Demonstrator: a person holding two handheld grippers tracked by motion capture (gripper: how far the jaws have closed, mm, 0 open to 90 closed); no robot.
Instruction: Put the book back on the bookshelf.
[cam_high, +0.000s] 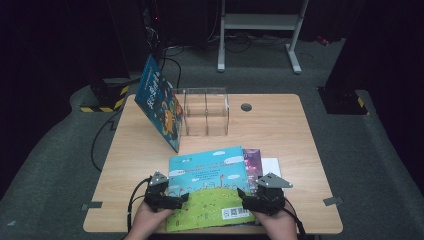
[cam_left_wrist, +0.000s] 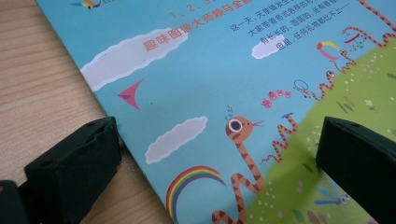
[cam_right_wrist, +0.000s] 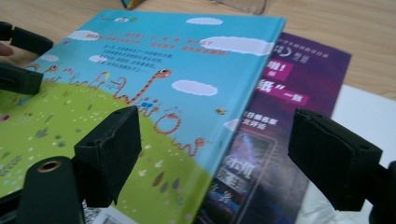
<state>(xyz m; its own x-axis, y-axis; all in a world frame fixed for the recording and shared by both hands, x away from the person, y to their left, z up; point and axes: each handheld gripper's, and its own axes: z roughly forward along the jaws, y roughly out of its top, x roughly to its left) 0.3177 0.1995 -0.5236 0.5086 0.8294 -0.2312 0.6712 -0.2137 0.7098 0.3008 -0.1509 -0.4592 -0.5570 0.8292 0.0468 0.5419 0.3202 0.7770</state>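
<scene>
We find the picture book (cam_high: 210, 187) flat on the surface (cam_high: 295, 135), between the left hand-held gripper (cam_high: 172, 200) and the right hand-held gripper (cam_high: 248, 197), both open and straddling its side edges. We advise closing squarely on both edges together, then lifting level.

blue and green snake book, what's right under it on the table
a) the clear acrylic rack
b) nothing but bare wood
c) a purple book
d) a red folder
c: a purple book sticks out from beneath the right edge of the blue and green snake book, and the clear acrylic rack stands apart, farther back on the table.
</scene>
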